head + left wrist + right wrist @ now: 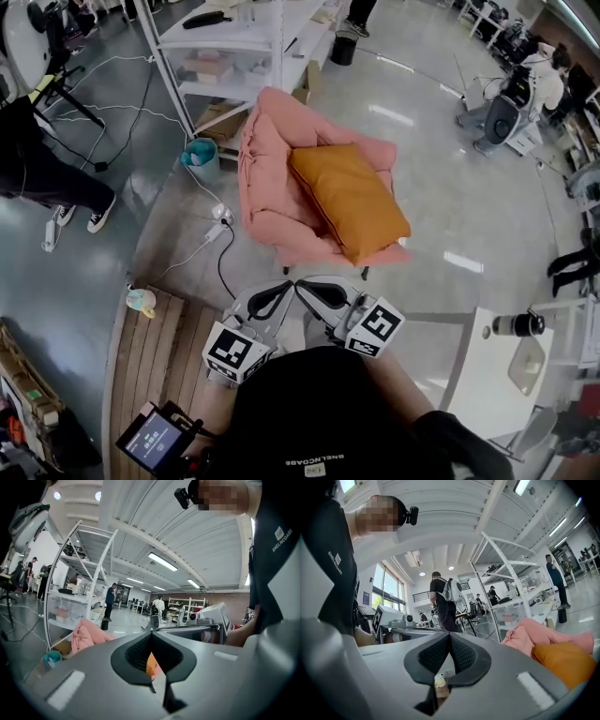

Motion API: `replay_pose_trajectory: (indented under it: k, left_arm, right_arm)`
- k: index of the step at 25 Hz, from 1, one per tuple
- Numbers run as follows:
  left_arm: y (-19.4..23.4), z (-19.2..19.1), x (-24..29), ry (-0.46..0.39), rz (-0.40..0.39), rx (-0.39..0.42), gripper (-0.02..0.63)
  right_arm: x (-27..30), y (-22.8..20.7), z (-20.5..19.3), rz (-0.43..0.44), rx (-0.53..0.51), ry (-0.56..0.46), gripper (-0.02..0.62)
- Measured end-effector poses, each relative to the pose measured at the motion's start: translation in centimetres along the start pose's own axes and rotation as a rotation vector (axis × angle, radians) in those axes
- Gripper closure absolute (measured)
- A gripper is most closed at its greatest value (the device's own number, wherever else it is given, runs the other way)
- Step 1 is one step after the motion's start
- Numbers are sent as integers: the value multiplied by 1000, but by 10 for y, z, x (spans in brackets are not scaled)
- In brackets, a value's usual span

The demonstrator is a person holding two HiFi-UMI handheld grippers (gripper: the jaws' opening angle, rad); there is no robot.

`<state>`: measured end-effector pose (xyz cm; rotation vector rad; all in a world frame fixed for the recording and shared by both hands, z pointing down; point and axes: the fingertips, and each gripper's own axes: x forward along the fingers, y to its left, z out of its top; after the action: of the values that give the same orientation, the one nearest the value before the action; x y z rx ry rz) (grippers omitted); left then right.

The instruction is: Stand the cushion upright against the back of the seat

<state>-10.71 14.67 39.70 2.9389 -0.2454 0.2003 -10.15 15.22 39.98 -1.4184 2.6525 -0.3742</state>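
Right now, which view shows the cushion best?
The head view: the whole cushion lies on the armchair. The right gripper view catches only one end; the left gripper view just an orange sliver.

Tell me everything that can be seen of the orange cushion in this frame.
The orange cushion is a plump, roughly square pillow in plain mustard-orange fabric, slightly creased. It lies flat rather than upright, set diagonally across the seat of the pink armchair, and its lower corner reaches the seat's front edge. Only the chair touches it.
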Motion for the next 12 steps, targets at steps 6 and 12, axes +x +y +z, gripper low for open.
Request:
replay_pose_trajectory:
  k: [6, 12]
  left_arm:
    - [26, -8, 51, 39, 72, -15, 591]
    - [66, -7, 80, 44, 196, -55, 591]
  right_arm:
    - [2, -66, 2, 36, 44, 18, 589]
    - [5, -157, 8, 16, 59, 54, 588]
